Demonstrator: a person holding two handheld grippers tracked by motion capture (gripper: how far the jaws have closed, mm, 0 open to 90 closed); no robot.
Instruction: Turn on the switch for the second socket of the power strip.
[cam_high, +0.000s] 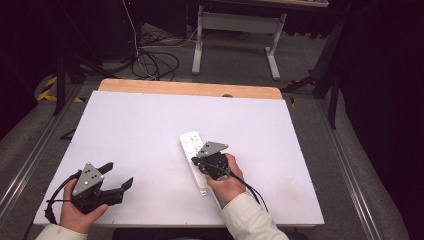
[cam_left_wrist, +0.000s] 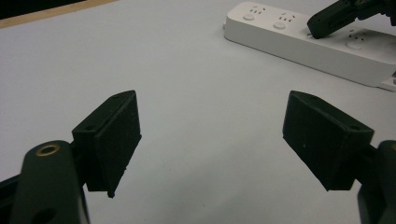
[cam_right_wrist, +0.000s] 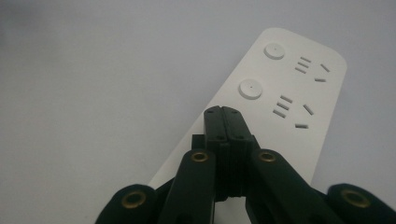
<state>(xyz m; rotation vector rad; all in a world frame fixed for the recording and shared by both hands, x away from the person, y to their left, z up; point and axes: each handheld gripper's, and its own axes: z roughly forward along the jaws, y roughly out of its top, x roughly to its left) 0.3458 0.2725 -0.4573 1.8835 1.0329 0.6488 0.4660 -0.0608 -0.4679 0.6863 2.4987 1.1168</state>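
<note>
A white power strip (cam_high: 192, 150) with round buttons and sockets lies near the middle of the white table (cam_high: 150, 125). My right gripper (cam_high: 199, 154) is shut, its jaws pressed together with nothing between them, and its tip rests over the strip (cam_right_wrist: 289, 102) just short of a round button (cam_right_wrist: 250, 88). Whether the tip touches the strip I cannot tell. My left gripper (cam_high: 117, 176) stands open near the table's front left corner, jaws wide apart over bare tabletop. In the left gripper view the strip (cam_left_wrist: 303, 42) lies at the upper right with the right gripper (cam_left_wrist: 315, 27) on it.
A bare wooden strip (cam_high: 190, 89) runs along the table's far edge. Beyond it on the floor stand a white table frame (cam_high: 235, 35) and loose cables (cam_high: 155, 60). Metal rails (cam_high: 350, 165) flank the table on both sides.
</note>
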